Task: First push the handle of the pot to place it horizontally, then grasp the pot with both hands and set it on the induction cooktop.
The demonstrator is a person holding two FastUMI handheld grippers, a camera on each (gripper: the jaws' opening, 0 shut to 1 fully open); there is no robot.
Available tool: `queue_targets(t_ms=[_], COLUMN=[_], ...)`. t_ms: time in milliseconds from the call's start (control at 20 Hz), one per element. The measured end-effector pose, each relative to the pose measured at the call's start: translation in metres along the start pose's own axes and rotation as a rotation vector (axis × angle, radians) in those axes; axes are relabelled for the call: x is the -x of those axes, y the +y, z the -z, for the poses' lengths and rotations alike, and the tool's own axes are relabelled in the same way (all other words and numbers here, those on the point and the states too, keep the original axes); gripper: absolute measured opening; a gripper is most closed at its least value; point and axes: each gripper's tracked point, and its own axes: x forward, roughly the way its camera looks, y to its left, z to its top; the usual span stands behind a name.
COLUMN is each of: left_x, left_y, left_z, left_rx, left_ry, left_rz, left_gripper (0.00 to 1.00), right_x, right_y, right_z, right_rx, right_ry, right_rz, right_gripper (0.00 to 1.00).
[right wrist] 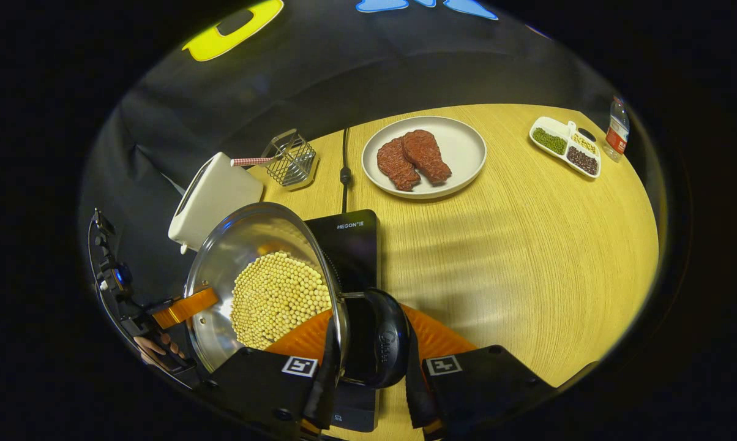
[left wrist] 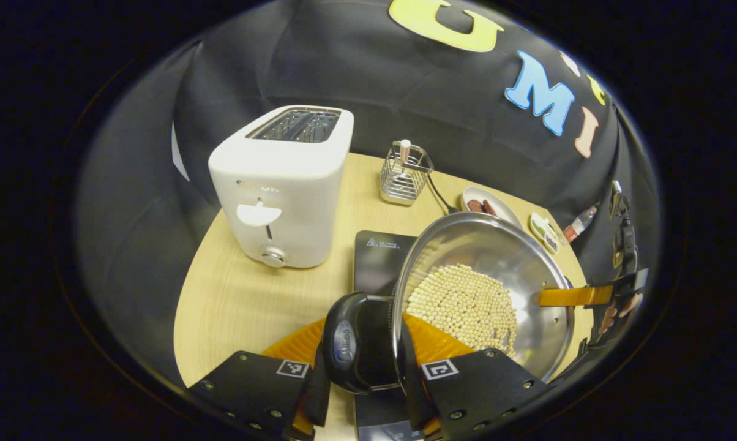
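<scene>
the left gripper (left wrist: 362, 367) is closed to a narrow gap on one black side handle (left wrist: 359, 340) of the steel pot (left wrist: 527, 245); the right gripper (right wrist: 368, 373) clamps the opposite handle (right wrist: 381, 343) likewise. the pot holds pale round beans (left wrist: 463, 303) and sits tilted above the black induction cooktop (right wrist: 353, 236). at 12 o'clock of the cooktop in the right gripper view, a white plate (right wrist: 466, 147) carries two meat pieces (right wrist: 414, 158). a white toaster (left wrist: 283, 184) stands at 10 o'clock in the left gripper view.
</scene>
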Motion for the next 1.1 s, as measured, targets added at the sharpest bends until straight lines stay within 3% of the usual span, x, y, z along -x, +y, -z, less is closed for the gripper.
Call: queue_targets(t_ms=[300,350,400,450,550,600,650,700,750,850,1100], left_x=[-0.001,-0.001,-0.002,-0.001,-0.001,0.002,0.004,0.008,0.012,0.024,0.066], left_y=[0.002,0.002,0.002,0.004,0.007,0.009,0.012,0.014,0.013,0.013,0.006], left_z=[0.001,0.002,0.003,0.001,-0.002,-0.002,-0.002,-0.002,-0.005,-0.013,-0.029], left_rx=[0.007,0.007,0.007,-0.001,-0.051,-0.081,-0.108,-0.129,-0.138,-0.139,-0.165], left_ry=[-0.006,-0.004,-0.003,-0.001,-0.010,-0.010,-0.006,-0.004,-0.012,-0.045,-0.113], left_rz=[-0.005,-0.008,-0.012,-0.022,-0.061,-0.083,-0.115,-0.131,-0.133,-0.144,-0.196], left_gripper=[0.53,0.51,0.58,0.55,0.65,0.62,0.59,0.72,0.78,0.82,0.80], right_x=[0.000,0.000,0.000,0.001,0.002,0.002,0.006,0.008,0.011,0.019,0.056], right_y=[0.000,-0.001,-0.001,-0.001,0.003,0.003,0.003,0.002,-0.001,-0.006,-0.021], right_z=[0.000,0.000,0.000,0.000,-0.001,-0.002,-0.005,-0.008,-0.012,-0.014,-0.016], right_rx=[0.002,0.002,0.001,-0.001,-0.010,-0.016,-0.019,-0.018,-0.015,-0.011,0.047], right_ry=[0.000,0.001,0.003,0.006,0.009,0.005,-0.004,-0.015,-0.026,-0.040,-0.103], right_rz=[-0.004,-0.004,-0.003,-0.003,-0.015,-0.019,-0.020,-0.018,-0.015,-0.004,0.014], right_gripper=[0.49,0.54,0.51,0.52,0.54,0.59,0.58,0.65,0.74,0.94,0.99])
